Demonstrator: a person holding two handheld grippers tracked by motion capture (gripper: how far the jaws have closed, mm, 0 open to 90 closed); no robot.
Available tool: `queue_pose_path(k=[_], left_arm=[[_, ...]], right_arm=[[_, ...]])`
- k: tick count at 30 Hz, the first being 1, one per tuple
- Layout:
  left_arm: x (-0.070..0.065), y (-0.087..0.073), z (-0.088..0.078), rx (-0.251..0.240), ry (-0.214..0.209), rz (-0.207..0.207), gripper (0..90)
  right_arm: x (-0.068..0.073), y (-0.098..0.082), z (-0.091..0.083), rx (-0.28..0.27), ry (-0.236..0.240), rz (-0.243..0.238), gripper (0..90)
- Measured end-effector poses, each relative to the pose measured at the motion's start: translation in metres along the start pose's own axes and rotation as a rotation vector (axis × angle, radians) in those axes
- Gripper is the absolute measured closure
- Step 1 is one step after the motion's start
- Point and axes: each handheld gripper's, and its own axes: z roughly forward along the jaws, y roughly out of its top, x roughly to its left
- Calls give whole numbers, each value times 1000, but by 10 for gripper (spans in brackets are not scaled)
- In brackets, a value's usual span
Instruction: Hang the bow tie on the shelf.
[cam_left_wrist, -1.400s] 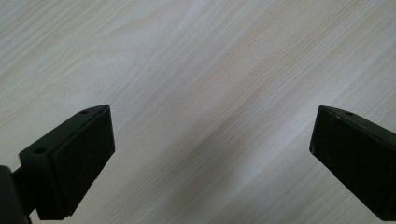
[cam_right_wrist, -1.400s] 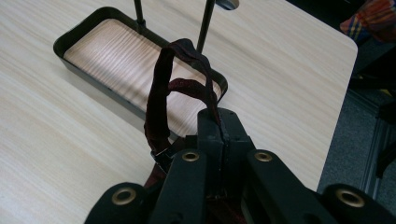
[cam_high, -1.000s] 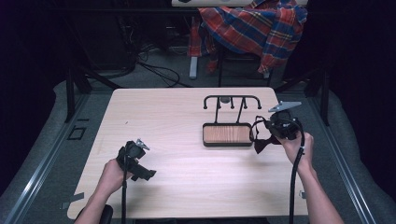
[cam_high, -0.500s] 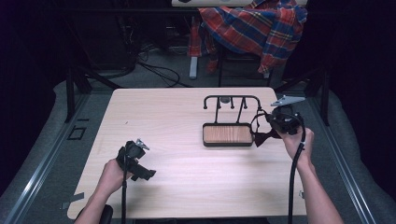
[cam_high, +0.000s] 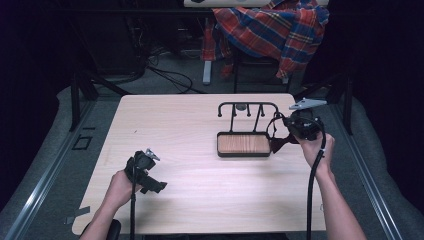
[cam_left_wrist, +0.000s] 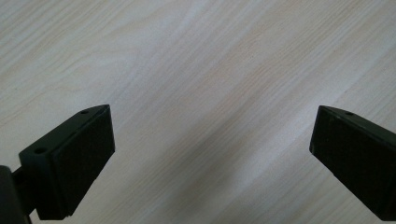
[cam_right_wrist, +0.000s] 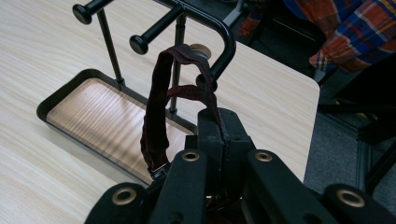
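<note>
Two grippers worked at a light wooden table. In the high view, the left gripper rested near the table's front-left corner, well apart from everything else. The right gripper hovered near the right edge, just beside a black rack rising from a wood-floored tray, and a dark red strap dangled from it. A plaid cloth hung beyond the far edge.

In the left gripper view, the fingers stood wide apart over bare table, holding nothing.

In the right gripper view, the fingers were clamped tight on the strap, whose upper loop lay against the curved end of the rack's top bar, near a knobbed peg. Whether the loop already sat over the bar or merely leaned on it could not be told. The tray lay below, empty.

By my judgement the work was hanging the strap on the rack: pickup and carry looked done, while seating the loop and letting go remained. No brand, label or readable writing appeared anywhere.
</note>
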Motion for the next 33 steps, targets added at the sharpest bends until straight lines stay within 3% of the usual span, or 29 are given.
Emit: queue_pose_path(k=[33], left_arm=[[1,-1,0,4,-1,-1,1]], right_arm=[[-4,12,12,-15,-16,33,895]])
